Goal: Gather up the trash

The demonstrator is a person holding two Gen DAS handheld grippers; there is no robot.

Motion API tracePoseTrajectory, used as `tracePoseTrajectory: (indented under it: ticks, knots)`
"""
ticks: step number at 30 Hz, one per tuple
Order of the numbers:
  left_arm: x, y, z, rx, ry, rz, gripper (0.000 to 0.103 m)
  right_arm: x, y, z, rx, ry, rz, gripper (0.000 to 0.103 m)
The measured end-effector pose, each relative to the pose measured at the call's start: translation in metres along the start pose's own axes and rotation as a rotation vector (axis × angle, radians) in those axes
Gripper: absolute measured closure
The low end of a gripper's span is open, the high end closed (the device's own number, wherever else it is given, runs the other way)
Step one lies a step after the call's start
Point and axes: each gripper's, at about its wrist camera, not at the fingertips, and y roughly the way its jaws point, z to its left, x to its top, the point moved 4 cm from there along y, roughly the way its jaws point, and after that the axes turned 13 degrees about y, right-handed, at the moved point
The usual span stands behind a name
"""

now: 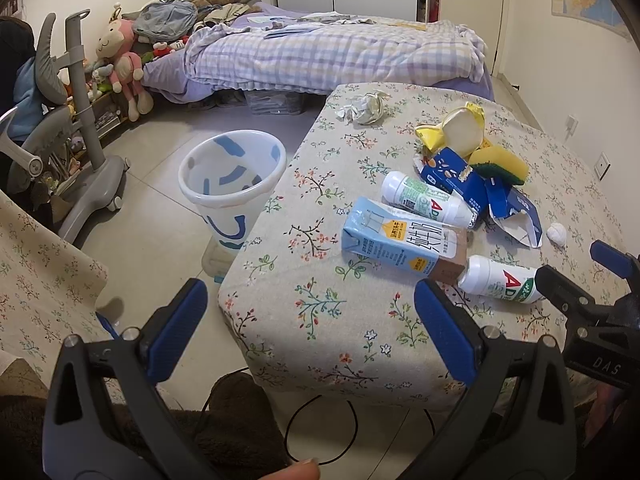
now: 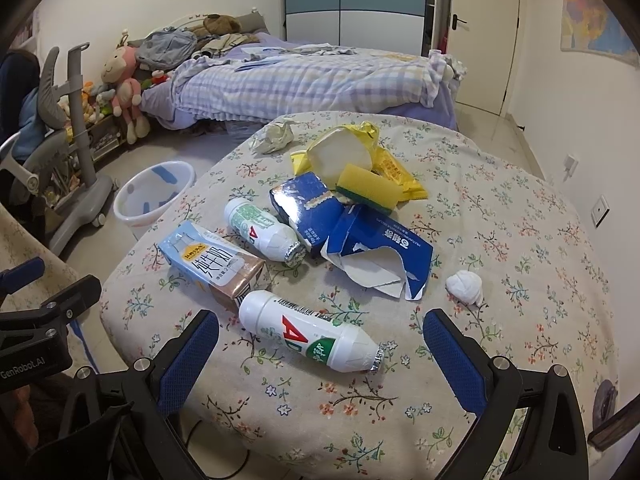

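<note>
Grippers, left (image 1: pixel 310 322) and right (image 2: pixel 320 346), hover jaws spread above table (image 2: pixel 500 240).

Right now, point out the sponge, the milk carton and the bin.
sponge (image 2: pixel 370 186), right wrist view, on its yellow top face.
milk carton (image 1: pixel 394 242), left wrist view, on its printed side.
bin (image 1: pixel 230 208), left wrist view, on its clear front wall.

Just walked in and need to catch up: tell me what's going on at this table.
A person holds two grippers over a floral-cloth table strewn with trash. Both the left gripper and the right gripper are open and empty. The right one is lined up on the nearest white bottle; a milk carton, torn blue box and yellow sponge lie beyond. The bin on the floor looks empty.
</note>
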Motion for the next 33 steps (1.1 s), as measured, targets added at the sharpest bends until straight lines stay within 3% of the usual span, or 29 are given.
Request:
tracePoseTrajectory:
  ticks: [33]
  knots:
    - [-0.0008, 0.0009, -0.0014, -0.009, 0.001, 0.010, 0.000, 0.0049, -0.0037, -0.0026, 0.018, 0.021, -0.001, 0.000]
